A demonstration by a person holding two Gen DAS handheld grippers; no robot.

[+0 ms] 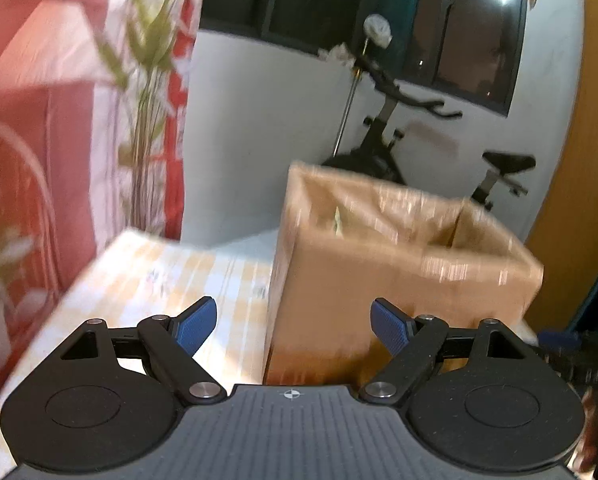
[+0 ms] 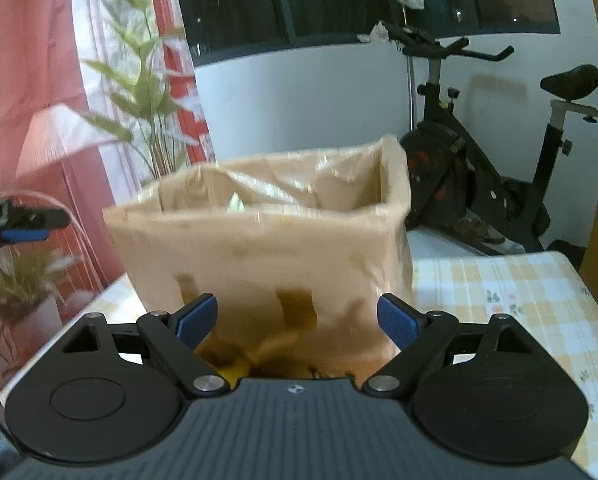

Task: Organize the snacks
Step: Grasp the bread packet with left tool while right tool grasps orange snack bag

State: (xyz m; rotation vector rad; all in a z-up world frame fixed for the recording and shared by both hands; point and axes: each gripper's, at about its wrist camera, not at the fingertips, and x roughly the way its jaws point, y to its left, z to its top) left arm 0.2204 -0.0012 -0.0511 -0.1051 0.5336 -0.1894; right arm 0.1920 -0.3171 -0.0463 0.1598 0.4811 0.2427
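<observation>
A tall open cardboard box (image 1: 399, 280) wrapped in clear tape stands on a table with a yellow checked cloth (image 1: 159, 276). My left gripper (image 1: 293, 326) is open and empty, its blue pads (image 1: 197, 326) wide apart in front of the box's left corner. In the right wrist view the same box (image 2: 267, 248) fills the middle. My right gripper (image 2: 297, 322) is open before its near wall. Yellowish blurred snack packets (image 2: 239, 364) lie at the box's foot, just behind the jaws. A pale green packet tip (image 2: 235, 202) shows inside the box. The other gripper (image 2: 19, 220) appears at the left edge.
The checked cloth (image 2: 511, 300) spreads to the right of the box. An exercise bike (image 2: 479, 184) stands behind the table by the white wall. A tall green plant (image 2: 147, 92) and red curtains (image 1: 27, 128) are on the left. A wooden panel (image 1: 579, 180) borders the right.
</observation>
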